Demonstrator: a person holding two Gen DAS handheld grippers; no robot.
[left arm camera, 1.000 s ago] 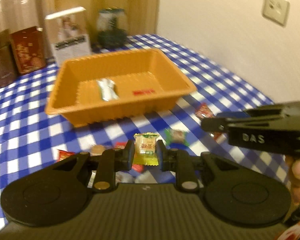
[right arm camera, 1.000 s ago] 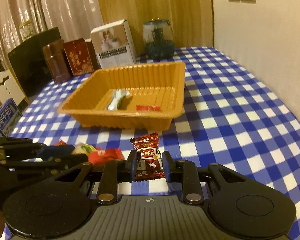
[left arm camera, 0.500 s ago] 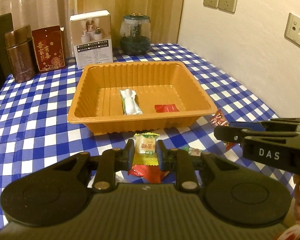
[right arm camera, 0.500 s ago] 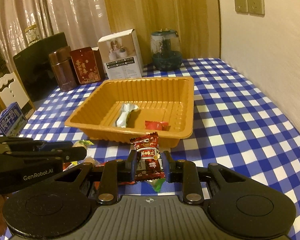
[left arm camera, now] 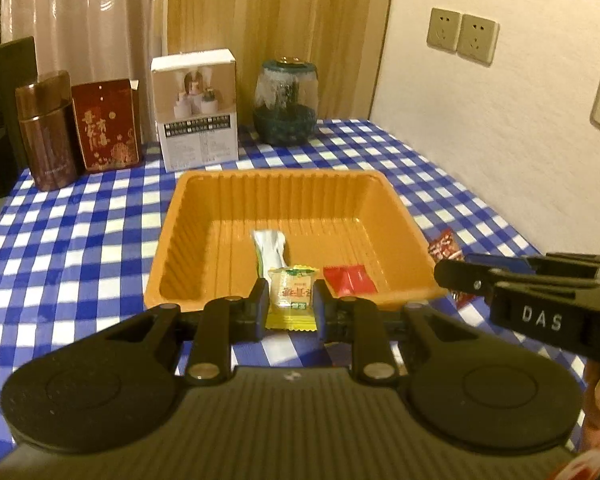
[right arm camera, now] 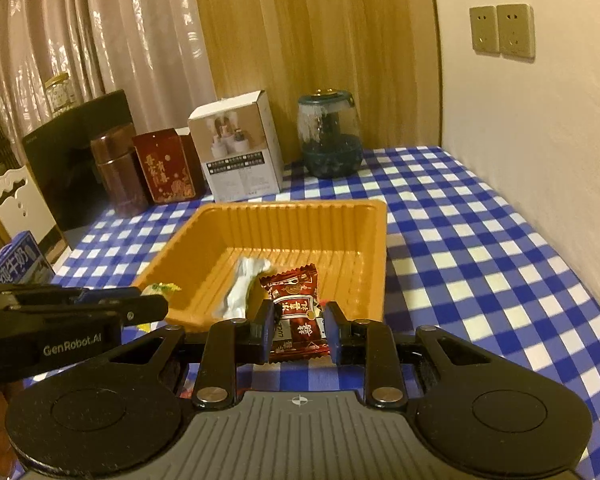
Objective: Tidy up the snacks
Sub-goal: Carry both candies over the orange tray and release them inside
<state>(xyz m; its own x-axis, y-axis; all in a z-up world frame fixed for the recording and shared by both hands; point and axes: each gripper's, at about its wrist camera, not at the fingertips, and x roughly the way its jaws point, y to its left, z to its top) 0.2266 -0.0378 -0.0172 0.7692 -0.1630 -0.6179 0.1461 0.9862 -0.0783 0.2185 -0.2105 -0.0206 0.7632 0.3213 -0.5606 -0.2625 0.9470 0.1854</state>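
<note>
Left tongs (left arm camera: 290,300) pinch a yellow candy (left arm camera: 291,295) at lower centre, over the near rim of the orange tray (left arm camera: 188,240). Right tongs (right arm camera: 298,328) pinch a dark red candy (right arm camera: 298,312), likewise at the near rim. Judgement: carry each past the wall before letting go, one at a time. Only the left view shows a loose red wrapper (left arm camera: 444,245) on the tabletop (left arm camera: 80,240), right of the tray.
</note>
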